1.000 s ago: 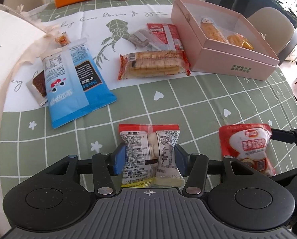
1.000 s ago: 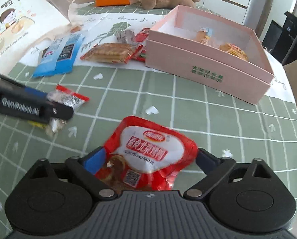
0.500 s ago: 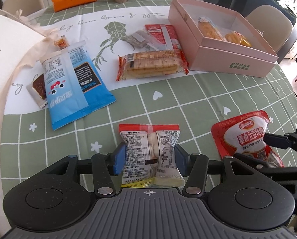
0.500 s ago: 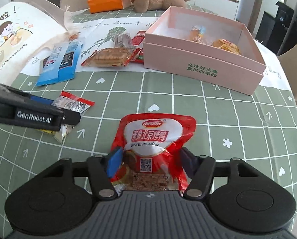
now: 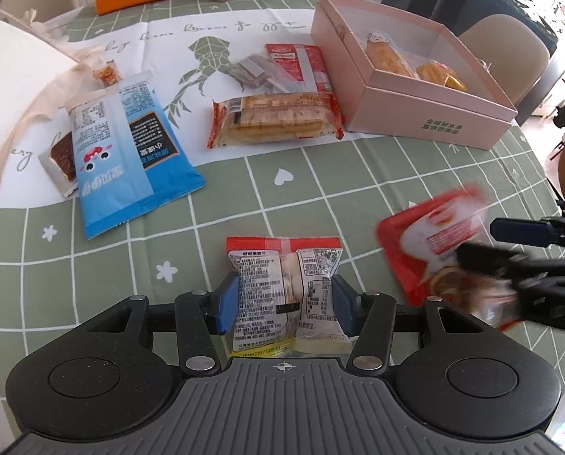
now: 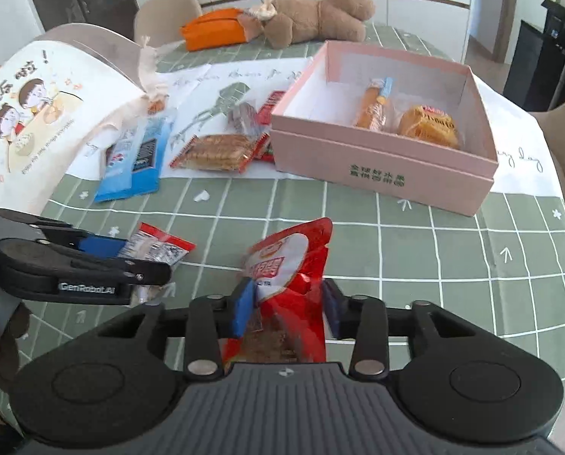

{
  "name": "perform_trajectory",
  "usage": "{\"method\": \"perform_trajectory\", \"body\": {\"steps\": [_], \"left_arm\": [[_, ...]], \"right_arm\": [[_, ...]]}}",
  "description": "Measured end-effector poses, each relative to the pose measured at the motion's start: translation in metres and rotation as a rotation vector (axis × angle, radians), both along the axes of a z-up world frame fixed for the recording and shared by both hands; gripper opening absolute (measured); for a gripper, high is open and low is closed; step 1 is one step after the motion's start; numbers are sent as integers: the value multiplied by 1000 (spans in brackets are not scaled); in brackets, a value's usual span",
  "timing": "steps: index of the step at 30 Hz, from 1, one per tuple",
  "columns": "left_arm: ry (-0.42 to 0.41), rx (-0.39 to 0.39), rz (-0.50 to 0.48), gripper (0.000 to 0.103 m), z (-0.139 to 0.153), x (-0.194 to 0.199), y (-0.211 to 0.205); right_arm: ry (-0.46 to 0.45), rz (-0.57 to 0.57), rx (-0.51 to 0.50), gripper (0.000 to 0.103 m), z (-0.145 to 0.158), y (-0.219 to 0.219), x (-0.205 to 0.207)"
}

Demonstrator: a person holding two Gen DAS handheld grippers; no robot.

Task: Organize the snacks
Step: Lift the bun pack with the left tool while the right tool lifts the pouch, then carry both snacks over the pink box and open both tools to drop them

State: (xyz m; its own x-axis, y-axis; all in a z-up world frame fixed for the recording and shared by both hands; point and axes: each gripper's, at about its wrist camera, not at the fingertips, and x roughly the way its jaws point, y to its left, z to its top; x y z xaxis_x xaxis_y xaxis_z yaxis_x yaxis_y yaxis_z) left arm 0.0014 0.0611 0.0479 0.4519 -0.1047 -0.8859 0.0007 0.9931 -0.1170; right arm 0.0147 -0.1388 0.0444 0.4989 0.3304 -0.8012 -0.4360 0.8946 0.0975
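Right tool [image 6: 286,309] closing on crumpled red-and-white foil pouch [image 6: 288,261], its lower half hidden; left tool [image 5: 284,303] clamps clear printed snack packet [image 5: 284,288], bottom cut off

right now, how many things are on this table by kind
snack packs: 10
box: 1
plush bear: 1
orange pouch: 1
cloth bag: 1
total: 14

Your right gripper [image 6: 286,311] was wide open around the red pouch [image 6: 290,265] a second ago, and now its jaws are closing, squeezing it so it crumples. The pouch lay flat on the table [image 6: 434,265] then; now it's tipped up, front edge lifted.
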Motion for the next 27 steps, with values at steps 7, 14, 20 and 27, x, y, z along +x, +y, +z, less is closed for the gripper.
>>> {"method": "perform_trajectory", "body": {"steps": [7,14,20,27], "left_arm": [[-8,-6,13,56,0,1,1],[1,-13,-3,56,-1,3,3],[-2,-7,-15,56,-1,2,1],[12,-61,-5,56,0,0,3]], "right_arm": [[18,-70,-36,90,-34,18,-3],[-18,-52,-86,99,-42,35,-10],[0,43,-116,59,-29,25,-13],[0,19,-105,54,-17,7,-11]]}}
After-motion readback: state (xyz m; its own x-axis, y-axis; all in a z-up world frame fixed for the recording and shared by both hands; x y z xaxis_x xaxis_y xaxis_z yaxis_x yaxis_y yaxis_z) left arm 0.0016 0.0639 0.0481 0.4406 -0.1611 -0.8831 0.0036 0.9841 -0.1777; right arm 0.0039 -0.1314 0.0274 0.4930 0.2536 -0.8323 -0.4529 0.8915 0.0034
